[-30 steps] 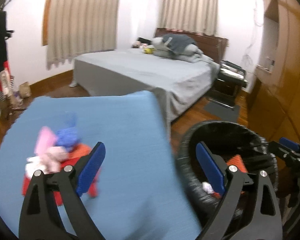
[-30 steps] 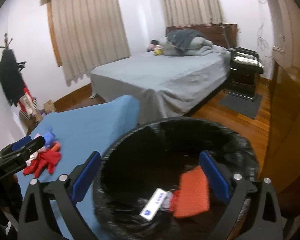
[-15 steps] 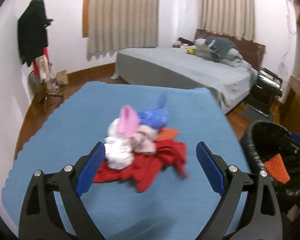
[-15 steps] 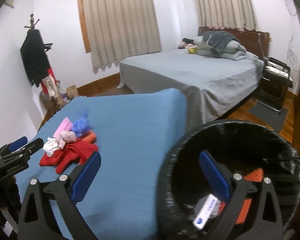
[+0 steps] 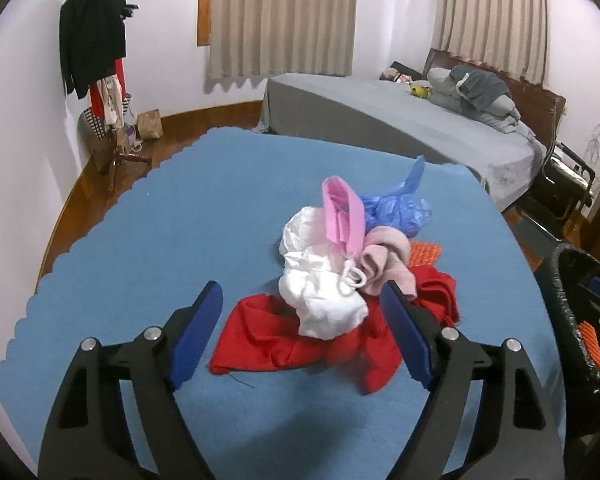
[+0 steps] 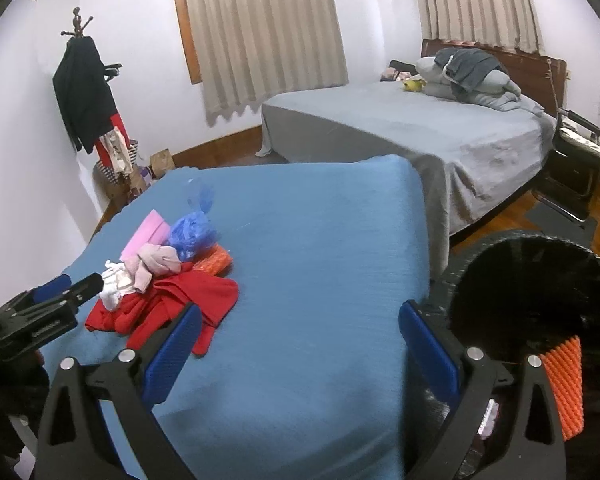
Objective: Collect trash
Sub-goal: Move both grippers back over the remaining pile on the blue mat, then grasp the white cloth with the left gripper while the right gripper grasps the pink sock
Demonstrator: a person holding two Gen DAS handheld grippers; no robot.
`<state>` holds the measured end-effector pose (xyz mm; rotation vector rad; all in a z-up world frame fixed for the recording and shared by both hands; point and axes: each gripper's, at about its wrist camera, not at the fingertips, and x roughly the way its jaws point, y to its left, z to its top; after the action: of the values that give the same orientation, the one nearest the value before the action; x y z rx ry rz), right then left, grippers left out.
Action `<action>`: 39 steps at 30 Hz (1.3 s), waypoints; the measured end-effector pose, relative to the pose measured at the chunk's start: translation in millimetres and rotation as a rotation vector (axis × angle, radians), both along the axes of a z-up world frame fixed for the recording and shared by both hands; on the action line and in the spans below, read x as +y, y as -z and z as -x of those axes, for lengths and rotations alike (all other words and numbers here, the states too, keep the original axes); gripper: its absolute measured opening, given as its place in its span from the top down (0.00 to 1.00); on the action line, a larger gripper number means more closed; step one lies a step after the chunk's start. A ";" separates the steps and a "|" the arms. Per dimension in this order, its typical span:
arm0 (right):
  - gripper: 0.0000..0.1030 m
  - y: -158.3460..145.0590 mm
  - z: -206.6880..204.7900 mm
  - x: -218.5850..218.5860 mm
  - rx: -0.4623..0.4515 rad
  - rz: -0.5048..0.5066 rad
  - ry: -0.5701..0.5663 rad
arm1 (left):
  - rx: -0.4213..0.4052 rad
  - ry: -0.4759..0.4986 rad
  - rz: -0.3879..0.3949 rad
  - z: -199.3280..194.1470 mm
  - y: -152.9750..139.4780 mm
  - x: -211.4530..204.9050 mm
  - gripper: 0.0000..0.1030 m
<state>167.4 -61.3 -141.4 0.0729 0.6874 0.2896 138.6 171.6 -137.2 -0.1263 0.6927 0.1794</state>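
A pile lies on the blue-covered table [image 5: 188, 216]: red cloth [image 5: 284, 340], white crumpled cloth [image 5: 320, 292], pink pouch [image 5: 342, 216], blue plastic bag [image 5: 396, 208], dusty-pink cloth [image 5: 384, 260] and an orange sponge [image 5: 426, 252]. My left gripper [image 5: 302, 334] is open and empty, just short of the pile's near edge. My right gripper [image 6: 298, 344] is open and empty over the table's right part; the pile [image 6: 168, 280] lies to its left. The black-lined trash bin [image 6: 540, 280] stands at the right and holds an orange sponge [image 6: 564, 384].
A grey bed [image 6: 420, 128] with pillows stands beyond the table. A coat rack [image 5: 96, 60] with dark clothes is at the left wall. A black chair [image 6: 576, 160] stands by the bed. The bin also shows at the right edge of the left wrist view [image 5: 576, 320].
Both grippers swung left, away from the bin, toward the pile. The left gripper now faces the pile closely; the bin slid to the right edge of both views. Both stayed open.
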 end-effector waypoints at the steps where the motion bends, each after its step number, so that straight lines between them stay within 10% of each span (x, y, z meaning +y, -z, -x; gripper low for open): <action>1: 0.06 0.6 -1.4 1.4 0.003 0.001 -0.002 | 0.002 0.000 0.001 -1.3 1.8 -0.9 0.24; 8: 0.06 5.4 -7.9 9.4 0.017 0.011 -0.010 | 0.031 0.008 0.028 -17.1 14.6 2.7 0.29; 17: 0.06 6.1 -10.8 18.8 0.026 0.021 -0.032 | 0.046 0.054 0.101 -26.2 26.0 9.6 0.68; 39: 0.14 2.8 -41.1 108.9 0.030 -0.047 -0.186 | -0.005 -0.059 0.056 14.0 3.7 64.8 0.68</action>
<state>208.5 47.5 -144.2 0.0579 0.7183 0.4841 124.7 236.4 -140.9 -0.2009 0.6898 0.2160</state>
